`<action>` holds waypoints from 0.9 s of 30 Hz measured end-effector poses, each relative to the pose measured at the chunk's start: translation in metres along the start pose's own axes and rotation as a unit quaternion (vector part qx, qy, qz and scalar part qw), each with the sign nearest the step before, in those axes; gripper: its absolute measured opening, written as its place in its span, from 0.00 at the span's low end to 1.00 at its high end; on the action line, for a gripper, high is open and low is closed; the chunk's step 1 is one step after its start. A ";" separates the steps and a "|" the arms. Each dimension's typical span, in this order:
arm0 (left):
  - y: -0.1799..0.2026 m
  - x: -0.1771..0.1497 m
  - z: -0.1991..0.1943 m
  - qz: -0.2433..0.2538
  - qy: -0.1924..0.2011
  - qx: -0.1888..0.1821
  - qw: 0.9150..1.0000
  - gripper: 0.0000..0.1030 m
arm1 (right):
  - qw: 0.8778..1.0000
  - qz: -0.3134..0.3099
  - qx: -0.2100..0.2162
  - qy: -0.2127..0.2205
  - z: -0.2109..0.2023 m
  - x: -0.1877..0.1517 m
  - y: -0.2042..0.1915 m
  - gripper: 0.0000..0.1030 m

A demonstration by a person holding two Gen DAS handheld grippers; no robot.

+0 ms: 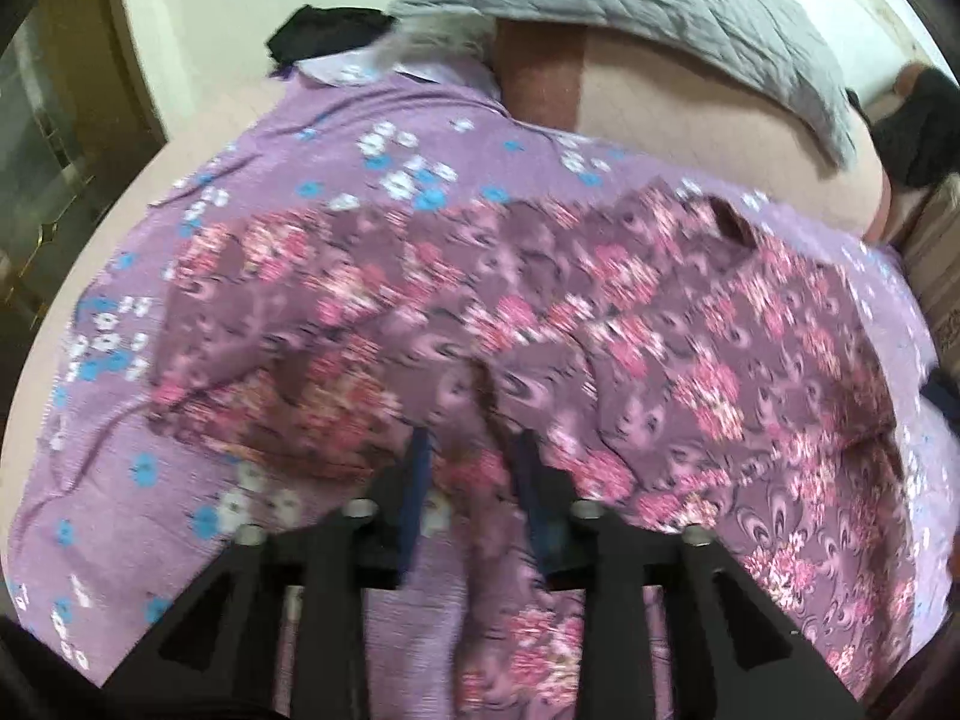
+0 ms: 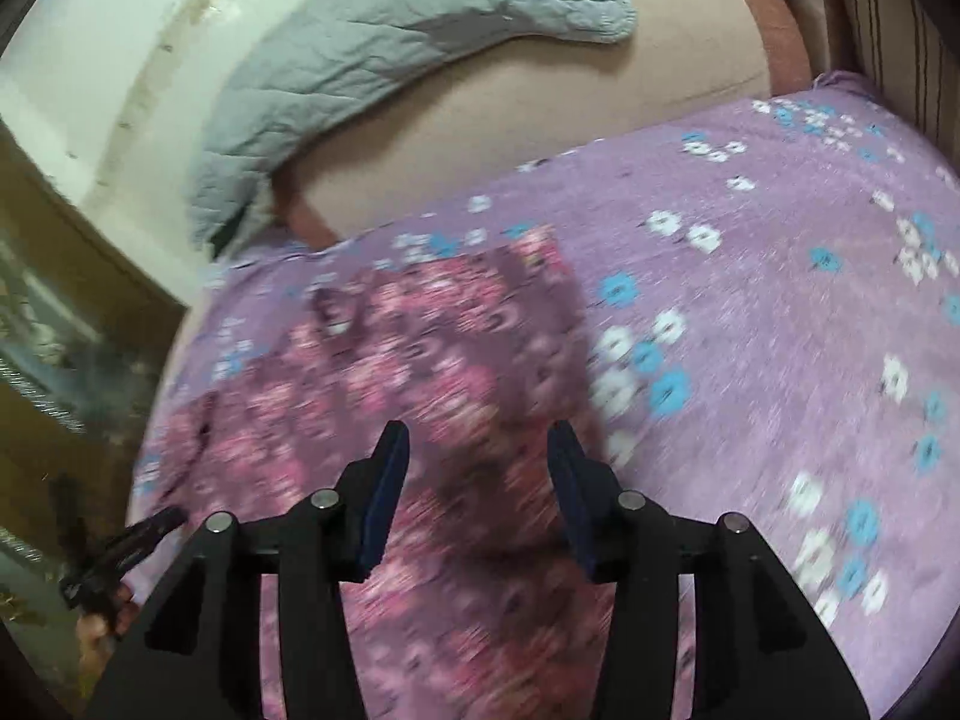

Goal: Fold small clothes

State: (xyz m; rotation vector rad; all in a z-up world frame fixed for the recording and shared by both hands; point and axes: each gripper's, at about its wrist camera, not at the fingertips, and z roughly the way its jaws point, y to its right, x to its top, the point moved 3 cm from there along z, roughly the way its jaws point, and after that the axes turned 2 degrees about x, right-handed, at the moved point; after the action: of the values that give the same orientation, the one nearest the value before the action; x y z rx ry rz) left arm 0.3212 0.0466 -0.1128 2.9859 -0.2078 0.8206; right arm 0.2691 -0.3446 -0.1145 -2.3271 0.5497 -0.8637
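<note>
A small maroon garment with pink flowers (image 1: 540, 324) lies spread and creased on a lilac flowered sheet (image 1: 384, 120). My left gripper (image 1: 474, 450) is at the garment's near edge, its blue-padded fingers (image 1: 420, 468) partly closed with a fold of cloth between them; the view is blurred. In the right wrist view the same garment (image 2: 432, 360) lies on the sheet (image 2: 780, 312). My right gripper (image 2: 477, 450) hovers over its near part, jaws wide apart and empty. The left gripper also shows in the right wrist view (image 2: 144, 534) at the lower left.
A grey quilted blanket (image 1: 660, 6) lies at the back on a beige mattress (image 1: 690, 108). A dark cloth (image 1: 324, 36) sits at the far left corner. A wooden cabinet (image 2: 72, 276) stands beside the bed. A striped cushion (image 2: 888, 42) is at the right.
</note>
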 end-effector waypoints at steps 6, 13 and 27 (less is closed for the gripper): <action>-0.038 0.030 0.014 -0.020 0.013 0.023 0.999 0.52 | 0.999 0.004 0.047 -0.020 -0.006 -0.040 -0.025 0.48; -0.040 0.049 0.059 0.059 0.018 0.031 0.998 0.74 | 0.997 -0.002 0.072 -0.032 0.004 -0.058 -0.042 0.48; -0.070 0.066 0.074 -0.005 0.027 0.030 0.999 0.10 | 0.997 -0.025 0.068 -0.033 0.023 -0.064 -0.044 0.48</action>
State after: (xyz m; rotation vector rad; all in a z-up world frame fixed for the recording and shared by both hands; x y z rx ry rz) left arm 0.4244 0.1024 -0.1430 3.0138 -0.1696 0.9213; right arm 0.2476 -0.2682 -0.1286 -2.2439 0.3937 -0.8173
